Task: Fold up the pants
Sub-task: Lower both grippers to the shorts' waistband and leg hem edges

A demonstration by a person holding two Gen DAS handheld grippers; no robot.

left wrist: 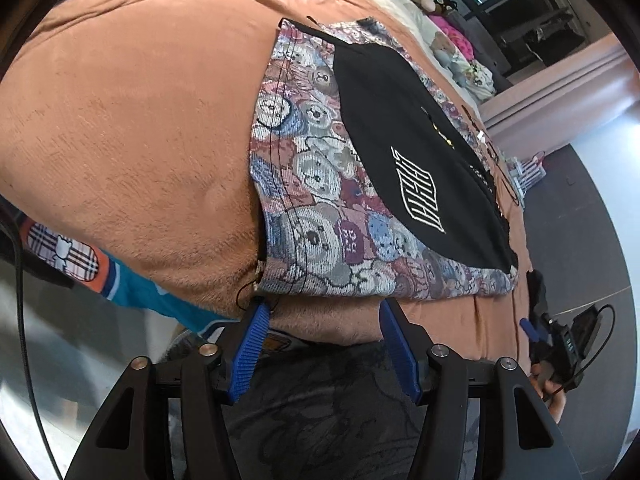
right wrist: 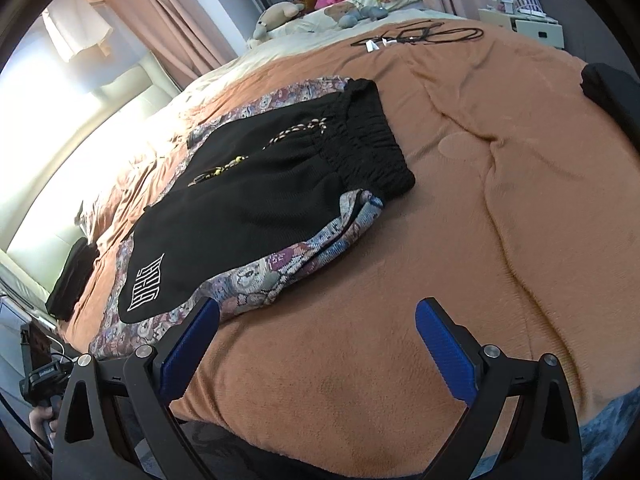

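Black pants (right wrist: pixel 276 196) waistband only in right view, left gripper (left wrist: pixel 320 320) and right gripper (right wrist: pixel 316 320) jaws apart, empty

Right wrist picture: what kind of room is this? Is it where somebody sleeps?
Most likely a bedroom. The shorts lie on a wide bed under an orange-brown blanket, soft toys sit near the far end, and pink curtains hang beside it.

A home bedroom is shown: a bed covered by a brown blanket (right wrist: pixel 400 280), plush toys (right wrist: pixel 280 14) piled at twelve o'clock, pink curtains (right wrist: pixel 160 12) hung at eleven
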